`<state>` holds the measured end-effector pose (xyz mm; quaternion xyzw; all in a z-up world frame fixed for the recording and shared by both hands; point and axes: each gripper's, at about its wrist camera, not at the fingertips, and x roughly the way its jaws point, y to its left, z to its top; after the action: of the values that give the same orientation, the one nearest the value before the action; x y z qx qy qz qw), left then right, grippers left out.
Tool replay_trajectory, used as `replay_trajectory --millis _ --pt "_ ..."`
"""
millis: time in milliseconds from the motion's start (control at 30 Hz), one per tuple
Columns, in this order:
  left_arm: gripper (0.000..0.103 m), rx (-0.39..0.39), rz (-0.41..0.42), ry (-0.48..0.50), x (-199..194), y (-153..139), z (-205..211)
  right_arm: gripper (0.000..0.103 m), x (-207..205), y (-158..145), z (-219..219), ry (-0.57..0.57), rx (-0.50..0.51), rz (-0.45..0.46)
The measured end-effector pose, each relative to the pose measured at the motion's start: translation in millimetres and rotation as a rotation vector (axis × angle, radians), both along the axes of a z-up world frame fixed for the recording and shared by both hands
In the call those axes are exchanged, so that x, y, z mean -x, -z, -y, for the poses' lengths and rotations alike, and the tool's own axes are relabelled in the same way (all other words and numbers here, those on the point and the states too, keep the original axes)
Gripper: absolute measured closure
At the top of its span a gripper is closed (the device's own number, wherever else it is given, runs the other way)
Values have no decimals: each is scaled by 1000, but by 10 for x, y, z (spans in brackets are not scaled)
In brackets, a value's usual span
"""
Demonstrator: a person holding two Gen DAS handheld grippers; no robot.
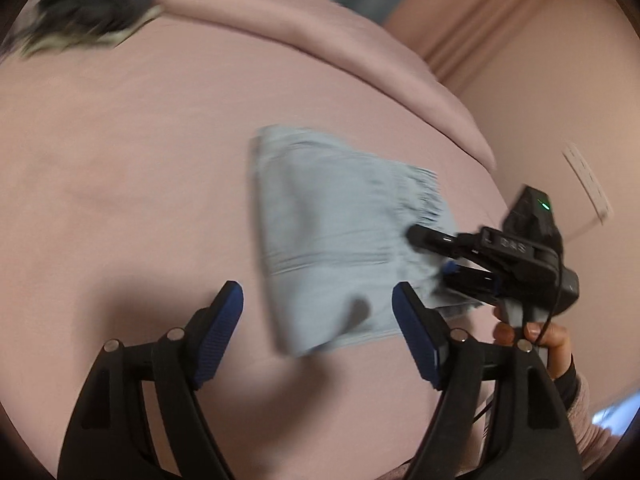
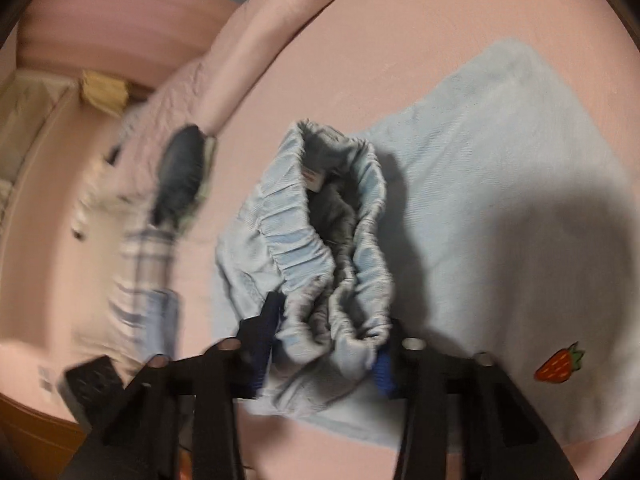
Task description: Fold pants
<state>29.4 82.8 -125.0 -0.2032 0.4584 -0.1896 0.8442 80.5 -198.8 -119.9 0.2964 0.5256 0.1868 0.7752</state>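
Observation:
Light blue pants (image 1: 332,240) lie folded on the pink bed, with a strawberry patch (image 2: 558,366) on the cloth. My left gripper (image 1: 318,306) is open and empty, hovering just above the near edge of the pants. My right gripper (image 2: 324,344) holds the bunched elastic waistband (image 2: 332,240) between its blue pads; the jaws stand apart around the thick bunch. It also shows in the left wrist view (image 1: 436,256) at the pants' right edge, gripping the cloth. Both views are motion-blurred.
A dark grey item (image 1: 96,4) lies on the pink bedspread (image 1: 140,168) at the far left; it also shows in the right wrist view (image 2: 182,172) beside striped cloth (image 2: 144,280). The bed's edge and a pink wall (image 1: 540,80) are to the right.

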Motion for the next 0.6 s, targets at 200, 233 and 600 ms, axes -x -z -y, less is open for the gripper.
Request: replay_trajectory --millis 200,233,600 --pt "26 29 -42 -58 70 65 -117 72 90 -222 45 -21 29 117" --pt "26 29 -40 -58 78 55 -151 72 109 -322 104 -13 10 148" --pt "26 5 -51 -10 -33 78 -64 72 205 -350 810 133 39 158"
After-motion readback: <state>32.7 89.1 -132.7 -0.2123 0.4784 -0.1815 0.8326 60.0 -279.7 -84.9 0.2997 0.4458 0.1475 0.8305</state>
